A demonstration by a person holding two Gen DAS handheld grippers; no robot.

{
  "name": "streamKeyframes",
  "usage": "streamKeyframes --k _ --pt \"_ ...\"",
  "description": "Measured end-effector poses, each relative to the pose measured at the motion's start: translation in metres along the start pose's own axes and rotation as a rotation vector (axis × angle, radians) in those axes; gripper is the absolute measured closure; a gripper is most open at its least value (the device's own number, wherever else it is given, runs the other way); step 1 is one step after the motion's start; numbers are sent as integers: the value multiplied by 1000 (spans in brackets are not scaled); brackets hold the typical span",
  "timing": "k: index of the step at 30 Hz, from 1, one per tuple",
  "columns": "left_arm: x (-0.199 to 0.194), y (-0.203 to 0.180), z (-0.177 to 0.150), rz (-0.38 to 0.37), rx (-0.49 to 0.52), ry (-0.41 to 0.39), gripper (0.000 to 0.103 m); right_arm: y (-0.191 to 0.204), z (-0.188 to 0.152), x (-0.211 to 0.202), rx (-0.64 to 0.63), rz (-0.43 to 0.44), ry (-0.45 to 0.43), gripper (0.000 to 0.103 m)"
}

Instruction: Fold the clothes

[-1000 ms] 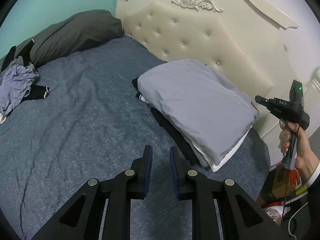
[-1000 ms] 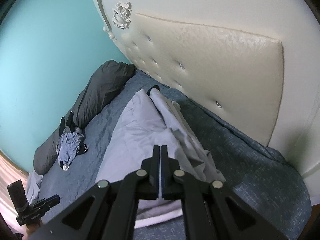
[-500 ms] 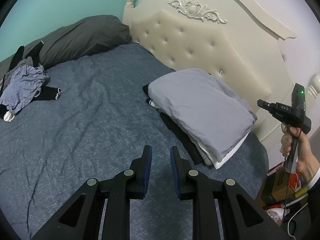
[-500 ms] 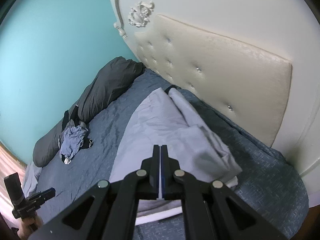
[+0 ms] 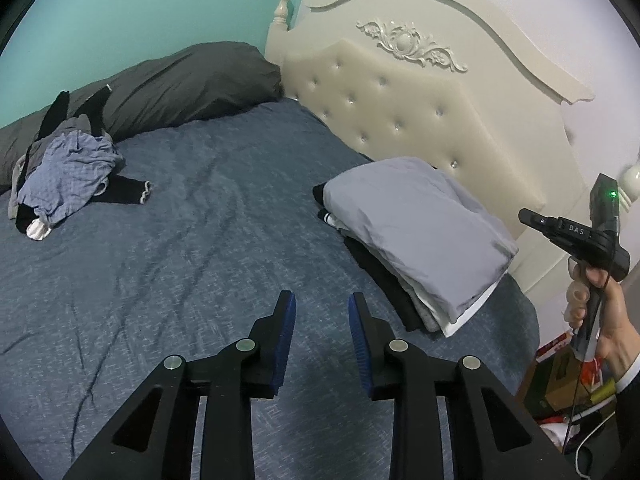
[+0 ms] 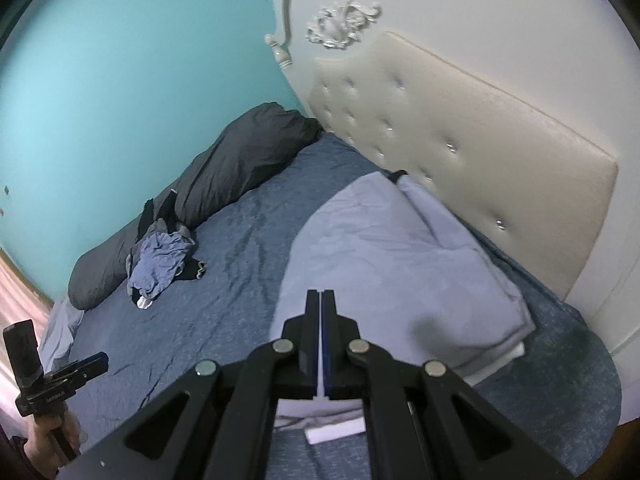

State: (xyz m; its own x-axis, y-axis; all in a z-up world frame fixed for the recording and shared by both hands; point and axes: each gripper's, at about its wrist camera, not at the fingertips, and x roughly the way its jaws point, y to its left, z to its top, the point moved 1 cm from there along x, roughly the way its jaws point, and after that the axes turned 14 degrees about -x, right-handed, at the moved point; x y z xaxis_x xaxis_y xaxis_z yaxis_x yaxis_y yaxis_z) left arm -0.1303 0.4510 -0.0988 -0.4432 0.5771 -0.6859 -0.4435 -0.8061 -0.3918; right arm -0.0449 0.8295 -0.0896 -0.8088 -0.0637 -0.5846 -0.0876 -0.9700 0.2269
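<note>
The unfolded clothes [image 5: 66,172] are seen heaped at the bed's far side, against the dark pillow [image 5: 180,84]; soft, light and limp, they are best pinched at a hem or corner. A folded stack [image 5: 416,236] is kept by the headboard [image 5: 400,120]. The left tongs [image 5: 322,312] are opening, with nothing between them; the right tongs [image 6: 321,304] are pressed together, empty.

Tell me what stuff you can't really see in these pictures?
- Folded stack: the grey top piece covers the lower layers in both views; only their edges show.
- Clothes pile: in a heap, so the pieces cannot be counted.
- Clutter beside the bed: cut off by the left view's edge.
- Headboard carving: blurred in the right view.
</note>
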Motion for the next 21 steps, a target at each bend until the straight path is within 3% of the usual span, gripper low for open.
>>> streamKeyframes --k 21 --pt "-68 31 0 5 -21 -65 62 109 -6 -32 -64 -10 6 103"
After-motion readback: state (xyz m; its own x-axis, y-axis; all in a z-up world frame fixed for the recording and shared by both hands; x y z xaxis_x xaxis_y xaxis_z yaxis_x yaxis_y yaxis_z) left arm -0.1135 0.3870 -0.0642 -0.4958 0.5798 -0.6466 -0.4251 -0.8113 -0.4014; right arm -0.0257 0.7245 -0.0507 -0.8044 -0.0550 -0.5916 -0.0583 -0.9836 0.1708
